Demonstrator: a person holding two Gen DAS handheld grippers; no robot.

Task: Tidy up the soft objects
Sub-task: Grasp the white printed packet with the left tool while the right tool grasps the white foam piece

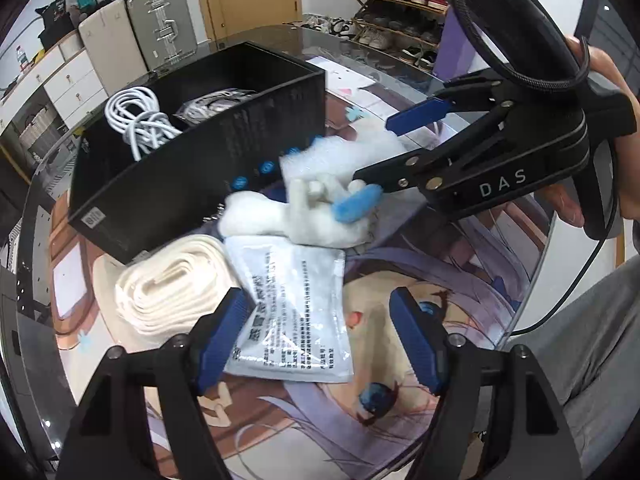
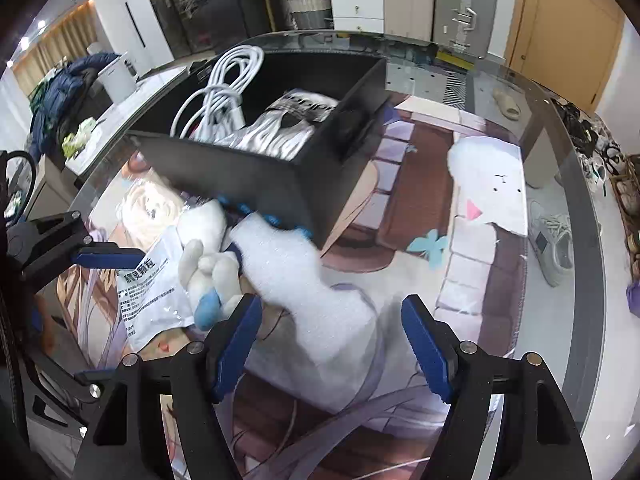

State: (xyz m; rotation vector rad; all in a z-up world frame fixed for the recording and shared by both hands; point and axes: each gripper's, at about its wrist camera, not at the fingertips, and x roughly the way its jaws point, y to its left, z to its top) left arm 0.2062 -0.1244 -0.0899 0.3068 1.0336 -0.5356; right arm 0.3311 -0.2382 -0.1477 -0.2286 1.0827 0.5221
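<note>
A black box (image 1: 208, 168) stands on the table and holds a white cable coil (image 1: 138, 118) and silver packets (image 2: 280, 136). A white plush toy with a blue tail (image 1: 312, 204) lies against the box front, beside a white foam sheet (image 2: 316, 300). A rolled cream cloth (image 1: 172, 288) and a printed white pouch (image 1: 296, 312) lie near me. My left gripper (image 1: 320, 336) is open above the pouch. My right gripper (image 2: 330, 344) is open over the foam sheet; in the left wrist view (image 1: 400, 152) it hovers by the plush.
The round glass table (image 2: 560, 184) has a printed anime mat under it. Suitcases (image 1: 160, 24), drawers and a shoe rack (image 1: 396, 12) stand beyond the table. A person's leg (image 1: 592, 340) is at the right edge.
</note>
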